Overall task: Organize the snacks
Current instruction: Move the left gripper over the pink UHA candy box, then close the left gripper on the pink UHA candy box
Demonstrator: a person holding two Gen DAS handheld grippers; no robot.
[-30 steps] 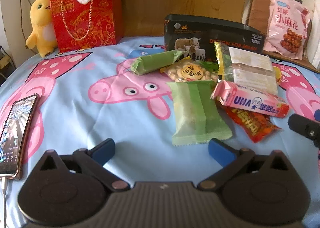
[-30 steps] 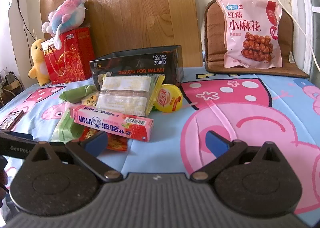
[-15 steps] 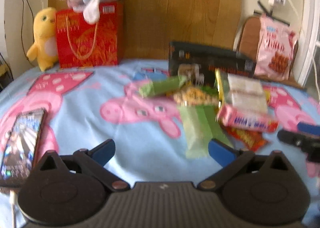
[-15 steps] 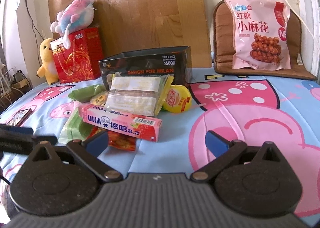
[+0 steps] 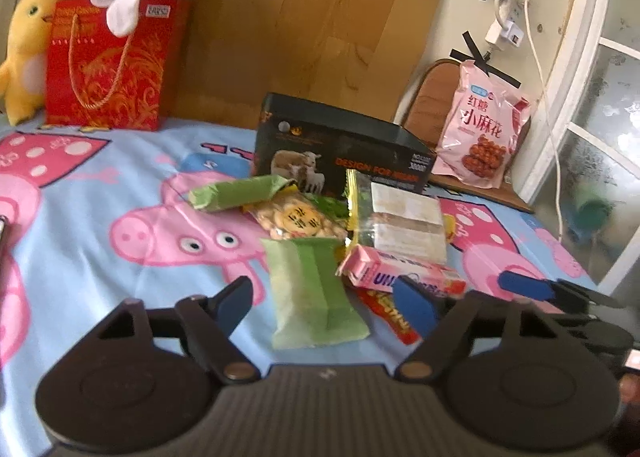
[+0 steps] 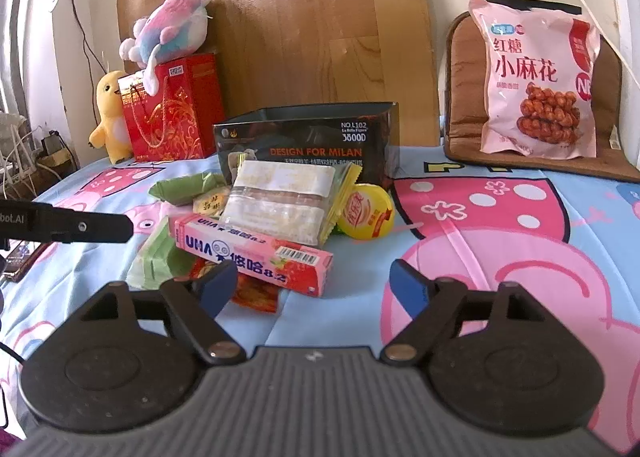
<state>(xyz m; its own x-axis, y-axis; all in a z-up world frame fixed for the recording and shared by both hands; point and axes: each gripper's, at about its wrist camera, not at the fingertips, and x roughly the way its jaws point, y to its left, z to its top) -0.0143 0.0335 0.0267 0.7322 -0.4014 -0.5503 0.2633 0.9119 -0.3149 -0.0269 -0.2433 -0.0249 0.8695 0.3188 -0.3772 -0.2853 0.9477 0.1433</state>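
In the left wrist view the left claw (image 5: 326, 303) fills the lower frame, its jaws apart and closing with nothing clamped, the near end of a green packet (image 5: 314, 293) lying between the fingers on the cartoon-pig sheet (image 5: 120, 185), while the pink candy box (image 5: 394, 271) sits at centre right before the black box (image 5: 344, 147). In the right wrist view the right claw (image 6: 308, 283) is likewise apart and closing, empty, low in the frame, with the snack pile at centre, the pink candy box just above its left finger, and the left claw's arm reaching in from the left edge.

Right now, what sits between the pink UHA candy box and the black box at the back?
In the right wrist view, a clear pack of pale wafer bars lies between the pink UHA candy box and the black box, resting partly on the candy box.
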